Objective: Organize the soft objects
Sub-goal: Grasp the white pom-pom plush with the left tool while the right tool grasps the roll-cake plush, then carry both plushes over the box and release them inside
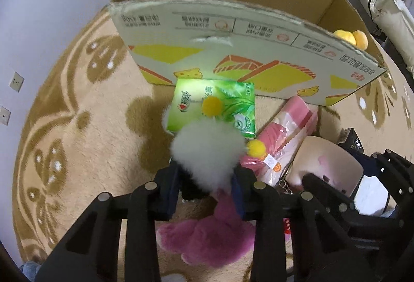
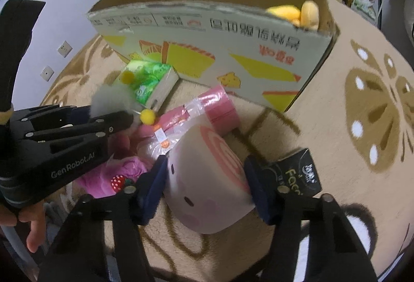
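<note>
My left gripper (image 1: 207, 186) is shut on a white fluffy toy (image 1: 207, 150) with yellow pompoms, just above the rug. It also shows in the right wrist view, where the white fluffy toy (image 2: 111, 98) sticks out past the left gripper (image 2: 129, 113). My right gripper (image 2: 205, 186) has its blue pads pressed on both sides of a cream and pink roll plush (image 2: 207, 178) with a small face. That roll plush (image 1: 328, 163) lies to the right in the left wrist view. Behind stands an open cardboard box (image 2: 207, 49) holding a yellow plush (image 2: 297, 13).
On the beige patterned rug (image 2: 362, 113) lie a green tissue pack (image 1: 214, 106), a pink pack in clear wrap (image 2: 201, 106), a pink plush (image 1: 207, 238) and a black carton (image 2: 297, 173). A person's hand (image 2: 31, 225) holds the left gripper. Shelves stand behind the box.
</note>
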`<state>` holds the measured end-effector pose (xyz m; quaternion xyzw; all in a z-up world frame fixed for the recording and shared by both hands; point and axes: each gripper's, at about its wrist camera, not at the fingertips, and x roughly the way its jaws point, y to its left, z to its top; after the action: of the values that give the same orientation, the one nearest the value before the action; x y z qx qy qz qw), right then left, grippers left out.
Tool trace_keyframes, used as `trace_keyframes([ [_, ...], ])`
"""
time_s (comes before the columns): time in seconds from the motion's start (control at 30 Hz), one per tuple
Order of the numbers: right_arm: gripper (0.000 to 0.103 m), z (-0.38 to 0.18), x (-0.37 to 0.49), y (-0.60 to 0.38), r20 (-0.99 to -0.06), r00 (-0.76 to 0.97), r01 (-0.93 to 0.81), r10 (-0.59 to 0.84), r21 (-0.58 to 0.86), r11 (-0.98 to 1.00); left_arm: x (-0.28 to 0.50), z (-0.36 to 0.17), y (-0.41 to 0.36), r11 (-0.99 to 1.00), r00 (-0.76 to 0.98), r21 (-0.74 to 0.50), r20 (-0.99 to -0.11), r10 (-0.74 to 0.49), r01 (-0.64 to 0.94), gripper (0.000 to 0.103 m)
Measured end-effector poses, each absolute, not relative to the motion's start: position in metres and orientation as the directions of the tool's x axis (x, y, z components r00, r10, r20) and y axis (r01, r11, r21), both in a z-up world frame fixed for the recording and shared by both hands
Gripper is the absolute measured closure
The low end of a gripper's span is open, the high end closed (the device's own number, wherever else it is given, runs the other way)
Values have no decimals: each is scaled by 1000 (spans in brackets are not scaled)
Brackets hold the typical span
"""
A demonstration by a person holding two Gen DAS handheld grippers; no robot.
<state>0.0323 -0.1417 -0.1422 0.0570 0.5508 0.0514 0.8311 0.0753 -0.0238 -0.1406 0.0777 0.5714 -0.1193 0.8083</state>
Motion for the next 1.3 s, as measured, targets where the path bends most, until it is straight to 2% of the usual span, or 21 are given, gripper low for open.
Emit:
trace_keyframes([
  [0.2,61,-129,29,-143,-888,440,-27,135,137,990,72,-121,-19,967,381,-28,-916,-127,254,71],
  [0.33,63,-120,26,-146,-870,473,-10,139,153,988,75,-112,-14,969,406,-5,-908,-108,245,71],
  [0.47,64,-107,21,-148,-849,508,-7,145,165,986,69,-103,-12,970,430,-40,-892,-143,239,71],
  [0.6,69,-92,19,-148,-815,565,-10,131,152,988,67,-95,-13,968,466,-19,-874,-138,250,71],
  [0.87,70,-63,15,-147,-746,649,-37,146,160,986,64,-64,-9,970,558,-13,-816,-150,242,71],
  [1.07,70,-43,10,-148,-697,703,-36,140,162,986,61,-37,-4,982,657,23,-746,-110,190,71],
  [1.3,70,-27,12,-154,-643,754,-23,134,178,984,59,-9,-10,974,710,6,-686,-161,227,71],
])
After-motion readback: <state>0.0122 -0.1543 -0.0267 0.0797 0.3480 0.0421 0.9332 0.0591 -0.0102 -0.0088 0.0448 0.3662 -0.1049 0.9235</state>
